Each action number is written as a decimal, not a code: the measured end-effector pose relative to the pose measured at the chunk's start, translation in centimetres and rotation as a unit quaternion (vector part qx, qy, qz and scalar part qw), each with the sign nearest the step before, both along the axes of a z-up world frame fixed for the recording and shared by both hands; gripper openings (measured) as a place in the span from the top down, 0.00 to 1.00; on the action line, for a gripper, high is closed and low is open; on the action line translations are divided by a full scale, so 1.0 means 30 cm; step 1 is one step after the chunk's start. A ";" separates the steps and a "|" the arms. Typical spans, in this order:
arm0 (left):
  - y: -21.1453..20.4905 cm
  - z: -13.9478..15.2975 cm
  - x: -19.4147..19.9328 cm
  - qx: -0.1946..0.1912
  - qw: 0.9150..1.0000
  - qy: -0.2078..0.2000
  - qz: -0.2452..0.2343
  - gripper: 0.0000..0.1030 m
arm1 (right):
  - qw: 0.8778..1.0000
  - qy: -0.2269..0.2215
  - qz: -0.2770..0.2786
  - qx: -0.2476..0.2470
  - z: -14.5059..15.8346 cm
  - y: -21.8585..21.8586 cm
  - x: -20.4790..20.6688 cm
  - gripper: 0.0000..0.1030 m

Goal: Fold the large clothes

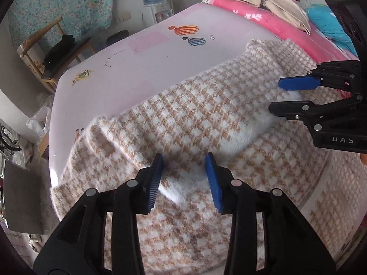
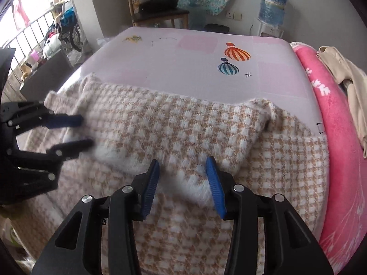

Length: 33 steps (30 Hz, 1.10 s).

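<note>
Hovering both grippers over houndstooth sweater on table; left gripper and right gripper spread wide, empty. We judge knit soft, floppy; pinch folded edge.

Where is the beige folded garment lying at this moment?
In both views the beige garment lies on the pink blanket, at the bed's right side, beyond the checked sweater.

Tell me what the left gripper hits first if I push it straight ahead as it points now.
Most likely the folded flap of the houndstooth sweater lying just beyond the open left gripper; depth is unclear, so contact may come sooner.
</note>
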State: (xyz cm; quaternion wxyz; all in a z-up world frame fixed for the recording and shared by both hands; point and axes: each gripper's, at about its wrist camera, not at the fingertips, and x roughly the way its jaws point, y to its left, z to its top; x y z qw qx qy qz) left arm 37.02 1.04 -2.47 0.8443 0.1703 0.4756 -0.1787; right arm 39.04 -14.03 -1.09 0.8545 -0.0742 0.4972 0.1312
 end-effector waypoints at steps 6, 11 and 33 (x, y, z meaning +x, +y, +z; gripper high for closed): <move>0.101 0.090 -0.090 -0.009 0.999 0.002 0.049 0.57 | 0.999 -0.003 -0.023 0.025 0.096 -0.056 -0.128 0.47; 0.248 0.189 -0.258 -0.074 0.992 -0.018 0.097 0.46 | 0.997 -0.026 -0.001 0.072 0.178 -0.052 -0.294 0.26; 0.470 -0.043 -0.593 -0.164 0.966 -0.007 0.200 0.60 | 0.995 0.050 -0.001 0.089 -0.062 -0.005 -0.625 0.22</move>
